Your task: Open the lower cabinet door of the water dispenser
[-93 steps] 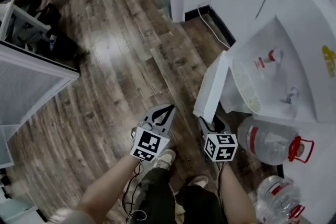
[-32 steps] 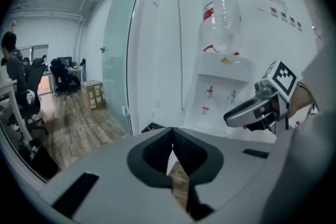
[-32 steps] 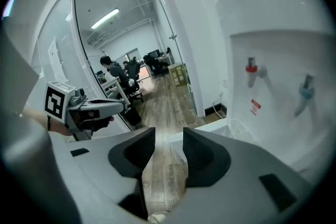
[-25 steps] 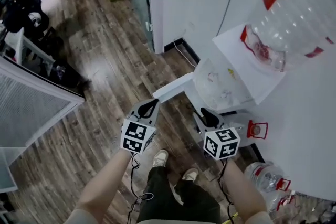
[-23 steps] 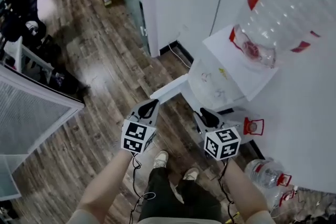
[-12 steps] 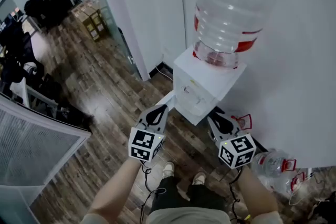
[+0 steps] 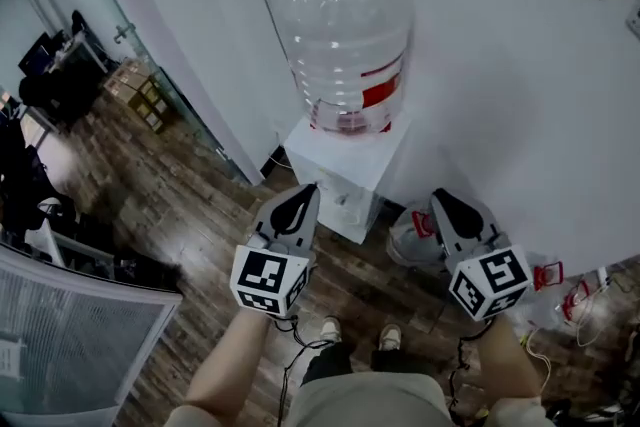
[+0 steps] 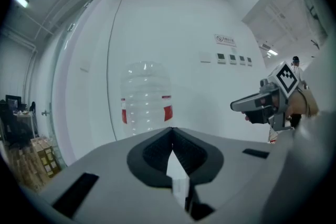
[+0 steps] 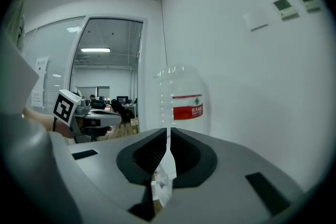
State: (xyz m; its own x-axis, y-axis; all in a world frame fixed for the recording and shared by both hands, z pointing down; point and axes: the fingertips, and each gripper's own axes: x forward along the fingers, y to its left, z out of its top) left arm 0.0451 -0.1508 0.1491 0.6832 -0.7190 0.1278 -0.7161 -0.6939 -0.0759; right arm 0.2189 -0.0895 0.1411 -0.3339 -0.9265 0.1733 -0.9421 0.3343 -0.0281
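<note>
The white water dispenser (image 7: 340, 177) stands against the wall with a big clear bottle (image 7: 345, 40) on top. I cannot make out its lower cabinet door in the head view. My left gripper (image 7: 307, 188) hovers in the air in front of the dispenser's left side, jaws shut and empty. My right gripper (image 7: 438, 196) hangs to the right of the dispenser. Its jaws are closing, with only a thin slit left and nothing between them. Both gripper views look level at the bottle (image 8: 146, 99) (image 9: 181, 105), past the left gripper (image 8: 172, 132) and the right gripper (image 9: 168, 131).
A spare water bottle (image 7: 408, 237) with a red handle lies on the wood floor right of the dispenser, and more red-handled bottles (image 7: 570, 293) lie further right. Cartons (image 7: 140, 95) stand by a glass partition at the left. A grey panel (image 7: 70, 335) fills the lower left.
The view has risen from near the floor to above the dispenser. Both grippers have lifted away from the low open door to the height of the dispenser's body, and the door has dropped from sight.
</note>
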